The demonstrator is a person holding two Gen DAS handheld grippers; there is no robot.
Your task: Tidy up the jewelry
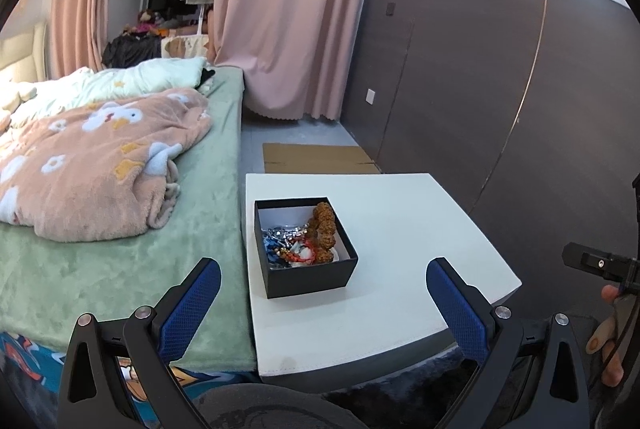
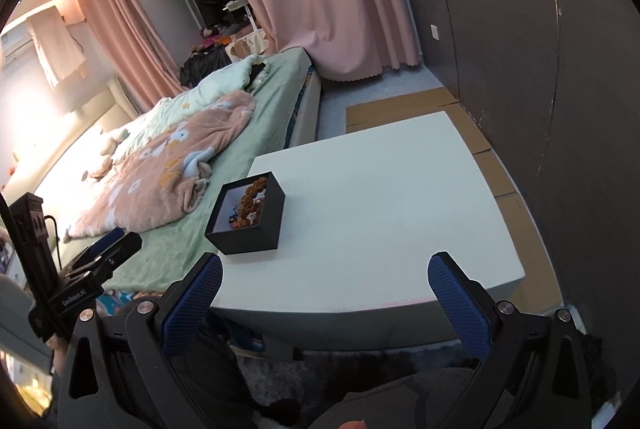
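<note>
A black open box (image 1: 310, 273) stands on the left part of a white table (image 1: 400, 229). Inside it lie a brown knobbly bead bracelet (image 1: 324, 233), a silver chain (image 1: 280, 231) and blue and red beaded pieces (image 1: 288, 253), all tangled. My left gripper (image 1: 323, 269) is open and empty, held in front of and above the table's near edge. In the right wrist view the box (image 2: 250, 229) sits at the table's (image 2: 400, 209) left side with the brown bracelet (image 2: 252, 197) showing. My right gripper (image 2: 325, 265) is open and empty at the near edge.
A bed with a green sheet (image 1: 120, 249) and pink blanket (image 1: 92, 157) abuts the table's left side. A dark panelled wall (image 1: 520, 89) runs along the right. Flat cardboard (image 1: 316, 157) lies on the floor behind the table. Pink curtains (image 1: 296, 9) hang at the back.
</note>
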